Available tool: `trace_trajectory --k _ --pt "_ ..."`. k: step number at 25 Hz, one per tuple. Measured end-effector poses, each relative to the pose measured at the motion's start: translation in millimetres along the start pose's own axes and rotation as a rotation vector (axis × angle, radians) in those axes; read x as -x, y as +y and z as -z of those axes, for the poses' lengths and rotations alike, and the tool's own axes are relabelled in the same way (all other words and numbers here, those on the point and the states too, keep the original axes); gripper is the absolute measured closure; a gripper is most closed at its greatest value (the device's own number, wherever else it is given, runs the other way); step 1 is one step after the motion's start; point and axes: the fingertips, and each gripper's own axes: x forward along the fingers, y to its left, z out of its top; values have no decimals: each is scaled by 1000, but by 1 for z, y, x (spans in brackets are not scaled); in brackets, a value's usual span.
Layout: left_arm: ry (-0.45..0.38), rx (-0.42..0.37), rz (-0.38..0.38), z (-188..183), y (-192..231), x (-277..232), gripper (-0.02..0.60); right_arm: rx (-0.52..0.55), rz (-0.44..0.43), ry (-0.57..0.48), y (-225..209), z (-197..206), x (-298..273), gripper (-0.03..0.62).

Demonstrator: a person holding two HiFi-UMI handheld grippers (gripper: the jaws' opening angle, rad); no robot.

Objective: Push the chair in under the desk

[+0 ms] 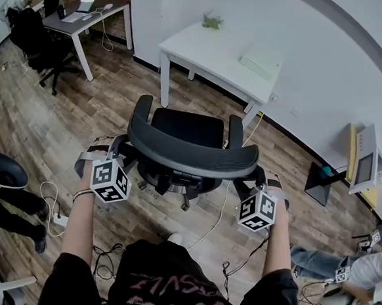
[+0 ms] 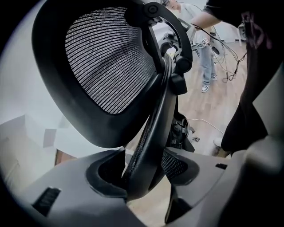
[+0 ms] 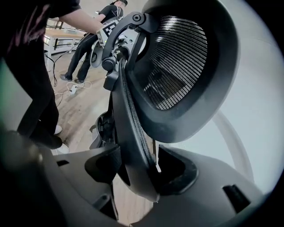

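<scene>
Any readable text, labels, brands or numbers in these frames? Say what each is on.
No text can be quoted.
Shirt: pink lettering, upside down in the head view, too blurred to read.
Left cube and right cube: black-and-white square markers only, no words.
Chair and desk: no label visible.

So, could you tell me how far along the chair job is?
Gripping is done: the left gripper and right gripper are each shut on the backrest rim. The push is what's in hand. Left to do: the chair stands apart from the white desk, not under it.
</scene>
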Motion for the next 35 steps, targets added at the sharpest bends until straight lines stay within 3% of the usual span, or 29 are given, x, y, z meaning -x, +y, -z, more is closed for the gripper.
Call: trace_trajectory --k 17,35 --pt "-4 -17 21 5 80 -77 316 -16 13 16 -63 -9 -72 338" --pt "-55 -84 42 24 156 -147 318 -85 37 110 -106 -30 -138 338"
